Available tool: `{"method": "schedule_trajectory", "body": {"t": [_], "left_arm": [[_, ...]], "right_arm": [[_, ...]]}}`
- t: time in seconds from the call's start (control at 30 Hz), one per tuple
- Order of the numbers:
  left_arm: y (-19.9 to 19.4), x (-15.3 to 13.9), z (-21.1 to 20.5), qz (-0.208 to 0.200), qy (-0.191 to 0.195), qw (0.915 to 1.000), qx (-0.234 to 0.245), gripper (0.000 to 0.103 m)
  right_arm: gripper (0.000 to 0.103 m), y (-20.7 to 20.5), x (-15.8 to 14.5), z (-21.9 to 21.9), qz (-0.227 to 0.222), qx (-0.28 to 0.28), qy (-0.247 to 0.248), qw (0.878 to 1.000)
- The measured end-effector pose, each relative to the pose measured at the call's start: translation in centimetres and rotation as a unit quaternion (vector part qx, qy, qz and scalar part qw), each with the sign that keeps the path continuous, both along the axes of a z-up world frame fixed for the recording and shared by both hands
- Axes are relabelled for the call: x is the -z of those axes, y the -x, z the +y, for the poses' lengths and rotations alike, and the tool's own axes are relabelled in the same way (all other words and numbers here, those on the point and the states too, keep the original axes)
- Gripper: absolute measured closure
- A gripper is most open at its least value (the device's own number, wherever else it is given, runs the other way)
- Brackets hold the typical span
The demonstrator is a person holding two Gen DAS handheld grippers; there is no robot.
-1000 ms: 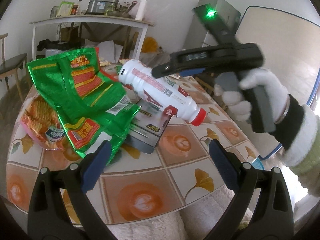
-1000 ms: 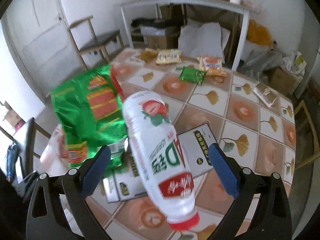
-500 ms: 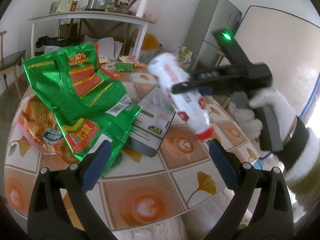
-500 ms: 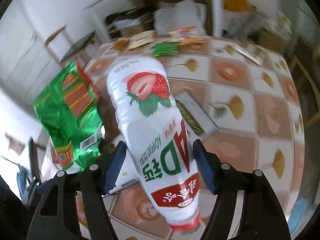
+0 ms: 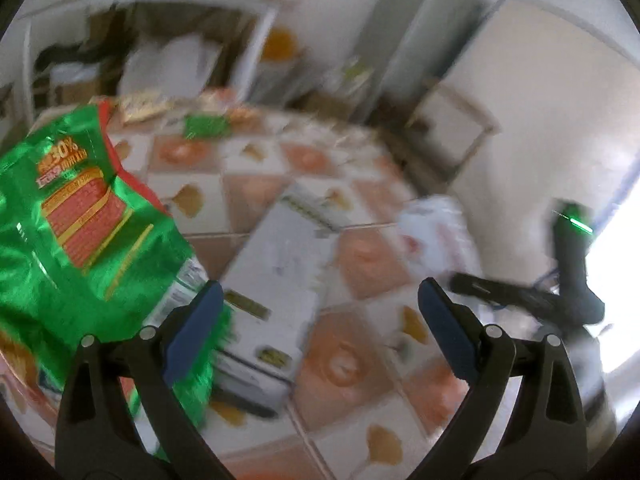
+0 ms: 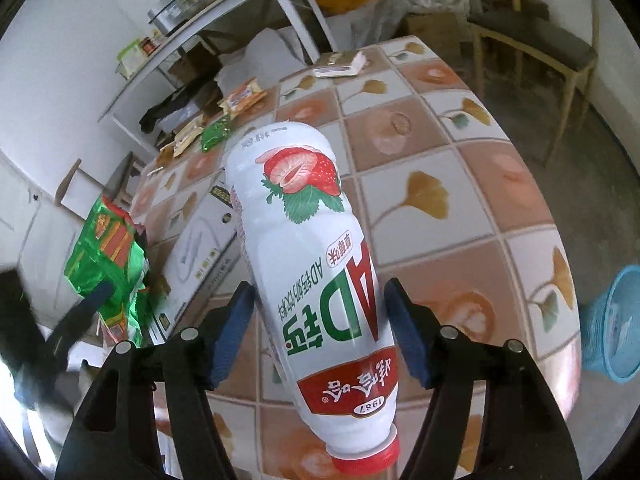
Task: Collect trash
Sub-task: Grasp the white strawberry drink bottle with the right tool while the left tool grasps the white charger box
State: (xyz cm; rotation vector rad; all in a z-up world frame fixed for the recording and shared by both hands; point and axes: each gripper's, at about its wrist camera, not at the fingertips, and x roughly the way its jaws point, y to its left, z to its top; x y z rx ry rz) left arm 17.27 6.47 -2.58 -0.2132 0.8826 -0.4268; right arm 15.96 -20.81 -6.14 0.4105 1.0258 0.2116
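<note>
Right tongs (image 6: 318,332): angled steeply down over the tiled bench (image 6: 460,184); blue pads pressed on both sides of a white plastic bottle (image 6: 316,264), clenched on it. The bottle lies lengthwise between the pads, red cap (image 6: 370,456) nearest the camera and base pointing away, held clear above the bench. Label, read upside down: large green and red "AD", a strawberry picture, Chinese characters in green, a red band with white characters and "1987".

Left tongs (image 5: 320,324): tilted down over the bench, jaws released and standing wide, nothing between the pads. This view is blurred.

Green snack bag (image 5: 76,236): crumpled foil, left of the left tongs and reaching the left pad; print reads "30%" in yellow on an orange patch, other text illegible.

Flat white carton (image 5: 280,272): on the bench just ahead of the left tongs, partly under the green snack bag; small dark labels, writing unreadable.

Small wrappers (image 6: 212,128): green and orange packets, far beyond the right tongs at the bench's far edge.

Blue basket (image 6: 612,324): right of the right tongs, below the bench rim.
</note>
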Motion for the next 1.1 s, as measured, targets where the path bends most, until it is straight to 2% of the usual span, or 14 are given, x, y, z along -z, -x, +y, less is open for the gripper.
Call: {"method": "schedule_trajectory", "body": {"t": [0.07,0.2,0.27,0.33,0.47,0.53,0.67,0.83,0.9,1.1], "left_arm": [[-2.2,0.4,-0.8,0.018,-0.008,0.9997,0.014,0.009],[-7.0,1.9,-2.6,0.052,-0.069,0.9962,0.008,0.009],[-8.1,2.8,-2.8,0.082,-0.070,0.9941,-0.002,0.009],[-8.8,3.6,-3.2,0.114,-0.030,0.9930,0.003,0.009],[-8.6,4.5,-3.9,0.144,-0.022,0.9894,-0.006,0.009],[-7.9,4.8,-4.1,0.164,-0.003,0.9864,-0.006,0.009],[-5.9,4.9,-4.5,0.202,0.062,0.9774,0.009,0.009],[-1.3,5.0,-5.6,0.216,0.101,0.9701,0.043,0.009],[0.4,5.4,-6.0,0.219,0.103,0.9692,0.048,0.009],[2.0,4.7,-7.6,0.164,0.031,0.9860,-0.008,0.009]], "right_arm": [[0.038,0.5,0.3,-0.3,-0.004,0.001,-0.005,1.000],[0.038,0.9,0.9,-0.8,-0.004,-0.001,-0.022,1.000],[0.038,1.0,1.4,-1.1,-0.002,-0.002,-0.032,0.999],[0.039,1.2,1.7,-1.4,0.000,-0.001,-0.040,0.999],[0.039,1.6,2.0,-2.2,-0.001,0.006,-0.055,0.998],[0.040,1.6,2.2,-2.7,0.000,0.010,-0.064,0.998],[0.040,1.6,2.7,-3.3,0.005,0.013,-0.086,0.996],[0.041,1.7,3.4,-3.8,0.013,0.016,-0.124,0.992],[0.041,1.9,3.6,-4.0,0.014,0.020,-0.129,0.991],[0.041,2.9,2.3,-5.3,-0.005,0.051,-0.084,0.995]]}}
